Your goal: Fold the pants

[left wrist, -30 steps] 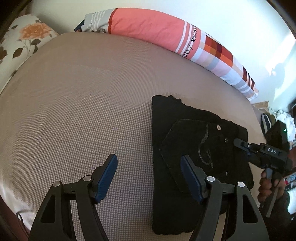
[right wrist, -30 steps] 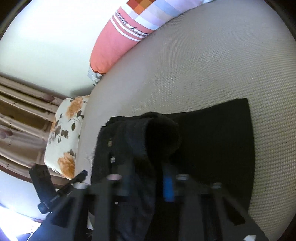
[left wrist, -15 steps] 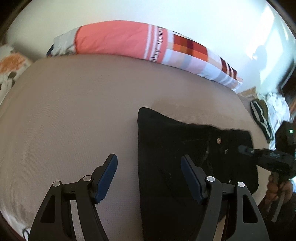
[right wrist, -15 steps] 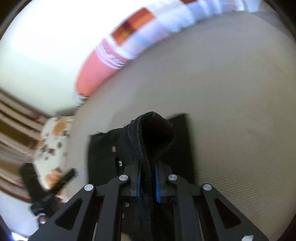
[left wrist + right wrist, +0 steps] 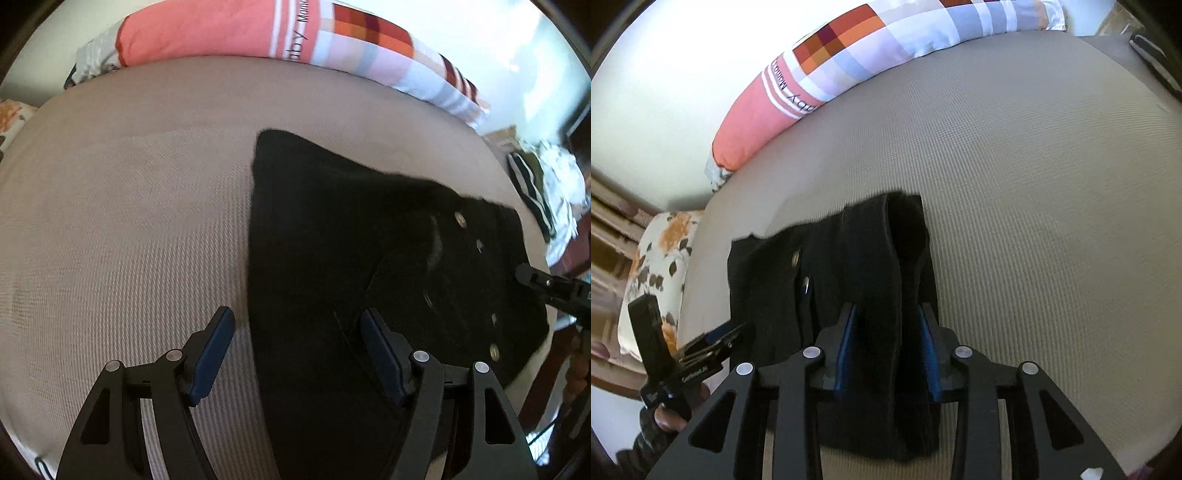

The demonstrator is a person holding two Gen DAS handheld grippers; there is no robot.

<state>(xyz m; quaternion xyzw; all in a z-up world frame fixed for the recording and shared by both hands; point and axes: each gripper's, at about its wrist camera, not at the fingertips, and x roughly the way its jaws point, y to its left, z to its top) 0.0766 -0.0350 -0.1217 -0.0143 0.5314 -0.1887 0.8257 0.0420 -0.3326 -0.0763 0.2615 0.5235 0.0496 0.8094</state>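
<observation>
We work on a beige woven bed (image 5: 122, 206) with a striped bolster pillow (image 5: 258, 31) against the pale wall. The black pants (image 5: 351, 236) lie folded on the bed's right part. The risk we see: if the right gripper (image 5: 886, 339) lets go carelessly, the bunched ridge between its pads could spring up and spoil the fold. Its fingers (image 5: 929, 350) stand part open around that ridge; whether they press it, we cannot tell. The left gripper (image 5: 297, 343) is spread wide and holds nothing, one finger over the pants' left edge.
</observation>
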